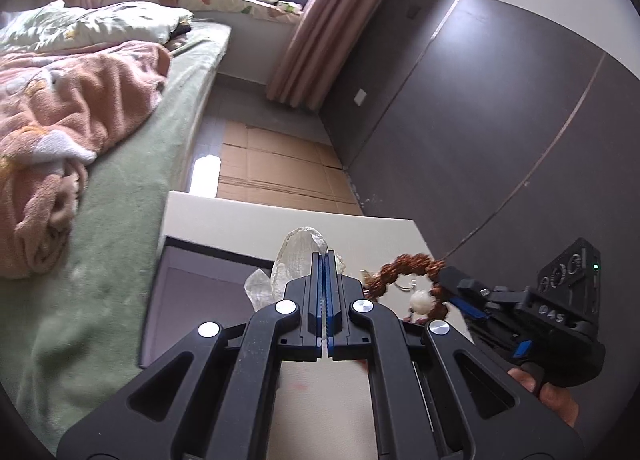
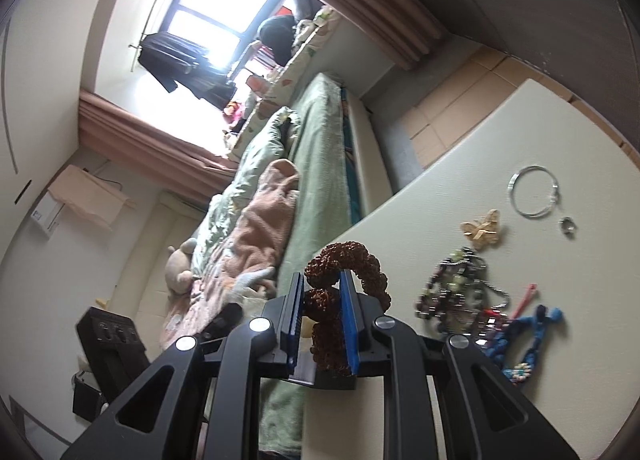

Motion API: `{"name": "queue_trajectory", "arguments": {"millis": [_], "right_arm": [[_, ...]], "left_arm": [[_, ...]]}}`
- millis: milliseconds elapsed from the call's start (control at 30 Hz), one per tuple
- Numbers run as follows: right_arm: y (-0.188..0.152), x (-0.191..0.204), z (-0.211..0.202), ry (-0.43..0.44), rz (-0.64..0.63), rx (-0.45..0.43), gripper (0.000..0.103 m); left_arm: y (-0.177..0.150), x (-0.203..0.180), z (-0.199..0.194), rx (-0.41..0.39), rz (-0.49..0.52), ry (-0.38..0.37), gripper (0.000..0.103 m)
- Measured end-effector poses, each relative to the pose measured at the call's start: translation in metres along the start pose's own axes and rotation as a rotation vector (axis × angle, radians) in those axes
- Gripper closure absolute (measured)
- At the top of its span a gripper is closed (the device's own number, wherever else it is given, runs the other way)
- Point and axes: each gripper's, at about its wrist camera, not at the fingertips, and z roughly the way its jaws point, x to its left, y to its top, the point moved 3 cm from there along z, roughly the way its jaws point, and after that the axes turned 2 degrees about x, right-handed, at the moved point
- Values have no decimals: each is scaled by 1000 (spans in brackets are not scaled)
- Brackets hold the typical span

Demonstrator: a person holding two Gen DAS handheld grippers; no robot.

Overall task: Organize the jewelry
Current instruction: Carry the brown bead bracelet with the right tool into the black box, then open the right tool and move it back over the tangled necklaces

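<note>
Right gripper (image 2: 320, 324) tilting, jaws clamping brown bead bracelet (image 2: 352, 264) above desk (image 2: 460, 164). Left gripper (image 1: 325, 280) beside bracelet, jaws pinching clear plastic bag (image 1: 298, 252).

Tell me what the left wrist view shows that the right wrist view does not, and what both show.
Only the left wrist view: the left gripper shut on a clear plastic bag, and an open box.
Only the right wrist view: a silver bangle, a butterfly clip, a ring.
Both: the right gripper holding the brown beaded bracelet, and the bed.
</note>
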Motion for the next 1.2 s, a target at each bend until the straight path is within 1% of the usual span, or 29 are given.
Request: {"name": "queue_trajectory", "arguments": {"millis": [100,133,167,200,233,267,367,533,600,633,667,700,733,767,867,900,1000,1067,1100,1200], "right_arm": [[1,16,13,22,-28,13,85],[2,23,18,27,-43,24,85],[2,31,23,26,-62,35,85],[1,36,27,27,-76,43,85],[1,44,32,29,-94,58,85],[0,49,36,28,-104,69,85],[-5,68,55,-3,-164,113,85],[-19,86,84,-64,-245,177,85],[-29,93,96,-86,-291,213,83],[-31,94,99,-74,-297,232,81],[-33,95,101,-56,-292,249,76],[-33,94,98,-51,-288,243,53],[-31,93,95,-57,-288,221,37],[-28,93,88,-65,-296,193,37],[-18,87,75,-62,-286,169,37],[-14,81,66,-82,-278,148,37],[-6,67,47,-144,-260,114,26],[-2,56,33,-194,-250,102,24],[1,52,30,-204,-241,97,24],[7,33,10,-251,-189,77,17]], "left_arm": [[1,13,-3,-3,-21,40,99],[2,16,-2,0,-25,43,88],[2,19,-3,4,-36,45,73],[3,25,-6,-4,-59,50,33],[4,29,-11,-29,-70,53,20],[5,34,-18,-56,-79,58,20],[11,47,-28,-84,-113,63,20],[14,76,-45,-136,-183,109,20],[14,86,-51,-154,-213,126,20],[14,91,-53,-159,-229,130,20],[14,93,-53,-162,-239,131,20],[13,97,-54,-165,-253,131,20],[14,99,-54,-165,-261,130,20],[15,100,-54,-164,-264,128,20],[15,97,-51,-154,-246,127,20],[15,93,-51,-151,-237,126,20],[14,83,-45,-137,-203,117,20],[13,72,-39,-120,-175,108,20],[12,68,-37,-113,-162,105,20],[8,50,-28,-86,-113,99,20]]}}
